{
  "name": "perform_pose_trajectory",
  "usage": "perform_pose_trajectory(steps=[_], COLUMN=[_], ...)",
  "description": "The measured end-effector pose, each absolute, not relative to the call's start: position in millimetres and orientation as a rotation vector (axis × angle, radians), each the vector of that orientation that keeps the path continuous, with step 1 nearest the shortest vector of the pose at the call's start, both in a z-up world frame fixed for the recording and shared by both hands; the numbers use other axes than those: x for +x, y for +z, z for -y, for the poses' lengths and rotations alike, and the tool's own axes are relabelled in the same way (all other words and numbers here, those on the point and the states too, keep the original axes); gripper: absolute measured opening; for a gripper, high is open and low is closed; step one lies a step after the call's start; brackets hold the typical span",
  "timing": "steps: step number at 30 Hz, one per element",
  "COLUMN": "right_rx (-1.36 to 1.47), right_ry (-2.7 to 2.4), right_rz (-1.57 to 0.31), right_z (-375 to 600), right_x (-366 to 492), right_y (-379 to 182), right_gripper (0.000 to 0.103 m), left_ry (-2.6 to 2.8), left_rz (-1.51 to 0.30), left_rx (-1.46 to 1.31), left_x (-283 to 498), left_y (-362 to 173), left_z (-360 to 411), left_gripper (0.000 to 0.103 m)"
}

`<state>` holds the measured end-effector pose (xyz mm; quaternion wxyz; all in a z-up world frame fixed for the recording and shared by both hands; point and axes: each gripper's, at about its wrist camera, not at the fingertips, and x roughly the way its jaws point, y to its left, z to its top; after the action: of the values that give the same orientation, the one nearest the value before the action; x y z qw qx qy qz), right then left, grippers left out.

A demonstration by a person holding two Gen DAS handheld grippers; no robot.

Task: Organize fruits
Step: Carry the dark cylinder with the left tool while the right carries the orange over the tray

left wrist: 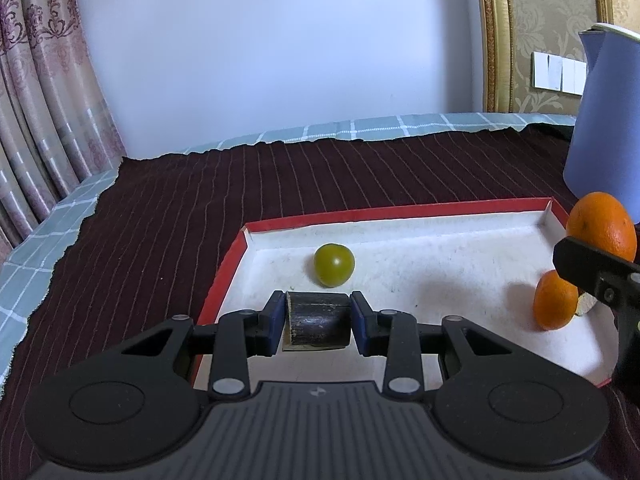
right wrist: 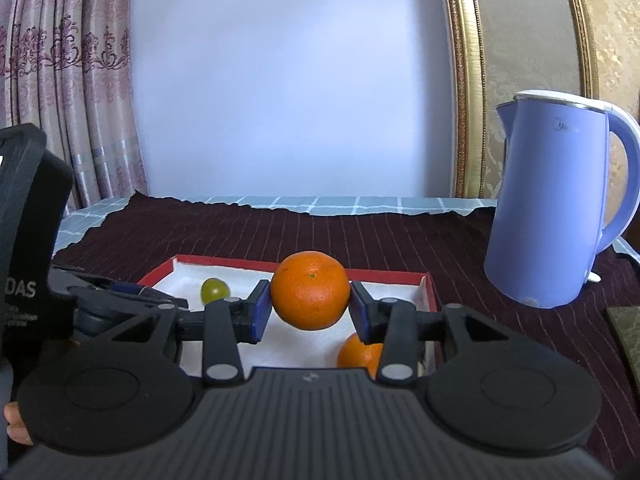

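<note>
Left gripper [left wrist: 319, 320] is clamped on a short dark cylinder-ish piece [left wrist: 317, 322], blue pads [left wrist: 362, 320] pressed to both its ends; we can't tell what fruit it is, just dark skin w/ a pale cut edge on the left. It sits low over the near-left part of the red-rimmed tray [left wrist: 400, 209]. Just beyond it a small green fruit [left wrist: 334, 265] lies on the tray's white floor, apart from the held piece.

Right gripper [right wrist: 310, 308] is closed on a big orange [right wrist: 310, 295], pads touching its left & right sides, fruit lifted above the tray [right wrist: 428, 284]. From the left cam we see that orange [left wrist: 604, 222] at the tray's far-right corner w/ a black finger [left wrist: 588, 268] across its lower part. Below it a second, smaller orange [left wrist: 554, 300] rests on the tray floor near the right wall; in the right cam it's [right wrist: 360, 354] partly hidden behind the right finger. A pale scrap lies just beside it, too blocked to identify.

Around: blue kettle [right wrist: 556, 204] stands on the dark striped cloth [right wrist: 460, 248] right of the tray, well apart from the fruit. Checked teal cloth [left wrist: 40, 240] shows under the dark one at the edges. Curtains [right wrist: 60, 80] at left, gold-framed panel [right wrist: 464, 80] at right. Left tool's body [right wrist: 28, 240] fills the right cam's left edge, hiding the tray's near-left part
</note>
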<state>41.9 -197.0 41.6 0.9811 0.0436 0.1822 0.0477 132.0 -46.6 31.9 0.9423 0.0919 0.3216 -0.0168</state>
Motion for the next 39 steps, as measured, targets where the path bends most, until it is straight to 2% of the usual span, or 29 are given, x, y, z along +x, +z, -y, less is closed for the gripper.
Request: perform_pose_trajectory(steps=[39], right_rx=[0.103], right_ry=[0.077], right_rz=[-0.392], right_z=[205.7], right_x=[134.3], right_y=[36.0], right_gripper=[0.039], left_ry=[-0.061], left_rz=[-0.62], left_rx=[0.182], left_x=[189.0], left_y=[28.5], left_z=[62.3], left_gripper=[0.034])
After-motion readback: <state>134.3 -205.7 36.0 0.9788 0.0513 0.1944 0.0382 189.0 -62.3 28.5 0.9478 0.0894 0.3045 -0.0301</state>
